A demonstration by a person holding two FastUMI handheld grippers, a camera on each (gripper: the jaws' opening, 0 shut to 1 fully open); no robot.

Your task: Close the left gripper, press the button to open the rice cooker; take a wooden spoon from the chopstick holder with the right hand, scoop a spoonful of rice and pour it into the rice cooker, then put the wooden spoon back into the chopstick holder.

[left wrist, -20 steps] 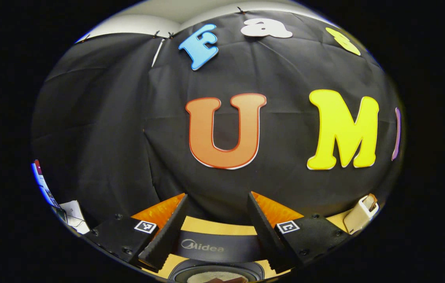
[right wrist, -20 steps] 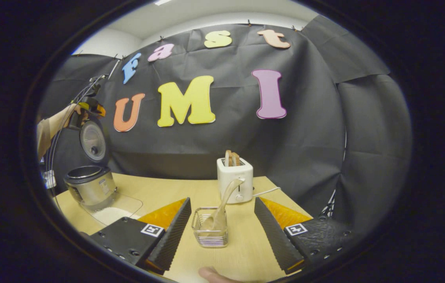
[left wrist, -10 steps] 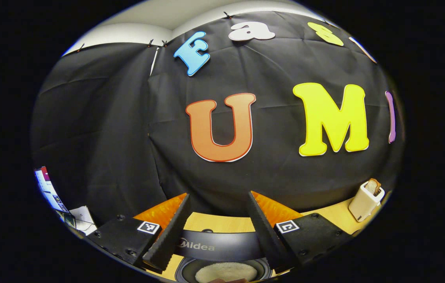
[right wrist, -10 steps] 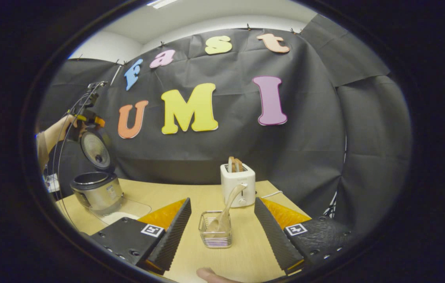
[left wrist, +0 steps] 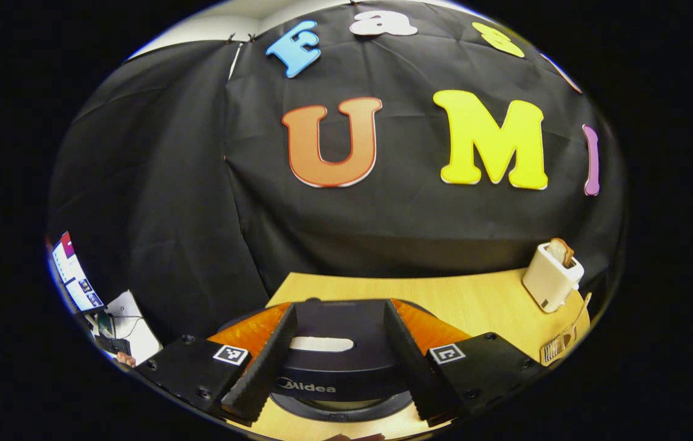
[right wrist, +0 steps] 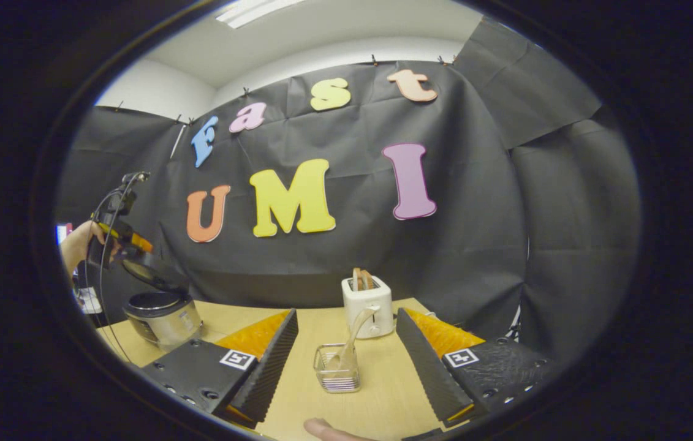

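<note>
Two ribbed fingers of the left claw (left wrist: 339, 355) stood spread, straddling the glossy dark lid of the round rice cooker (left wrist: 337, 343) without gripping. Right claw (right wrist: 346, 358) gaped wide above the pale wooden worktop (right wrist: 383, 392); the wooden spoon (right wrist: 352, 343) leaned in the clear ribbed chopstick holder (right wrist: 337, 375), before a boxy white toaster (right wrist: 367, 306).
</note>
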